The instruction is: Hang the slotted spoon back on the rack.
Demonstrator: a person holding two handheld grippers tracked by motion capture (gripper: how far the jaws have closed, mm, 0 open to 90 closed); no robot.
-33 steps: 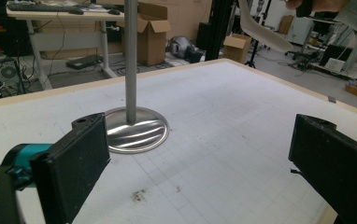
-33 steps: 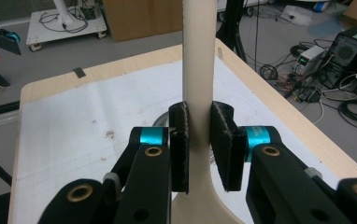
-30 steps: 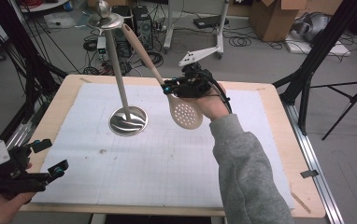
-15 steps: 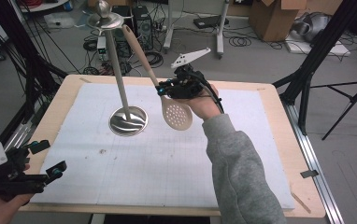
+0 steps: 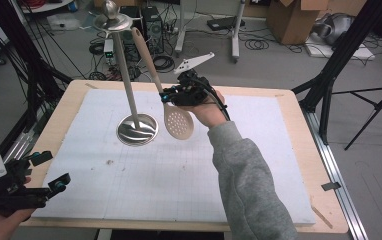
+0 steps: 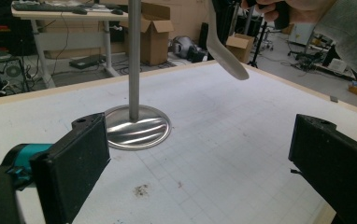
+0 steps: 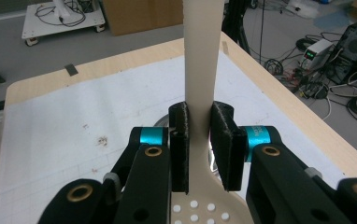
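Observation:
A beige slotted spoon (image 5: 178, 120) hangs in the air with its handle pointing up. My right gripper (image 5: 168, 95) is shut on its neck just above the perforated bowl, and the handle (image 7: 202, 51) rises between the black pads. Just left of the spoon stands a metal stand (image 5: 137, 129) with a round base, a tall rod (image 6: 134, 56) and a cap at its top. The spoon's bowl (image 6: 225, 53) hovers beside that rod. My left gripper (image 5: 46, 172) is open and holds nothing, low at the table's near left corner, its wide-apart jaws pointing at the stand.
A white gridded mat (image 5: 144, 175) covers the wooden table (image 5: 299, 130). Small dark specks (image 6: 141, 189) lie on the mat. Behind the table are tripod legs (image 5: 339, 75), cables, boxes and equipment on the floor.
My right gripper has carried the spoon leftward, closer to the stand's rod. My left gripper has barely shifted.

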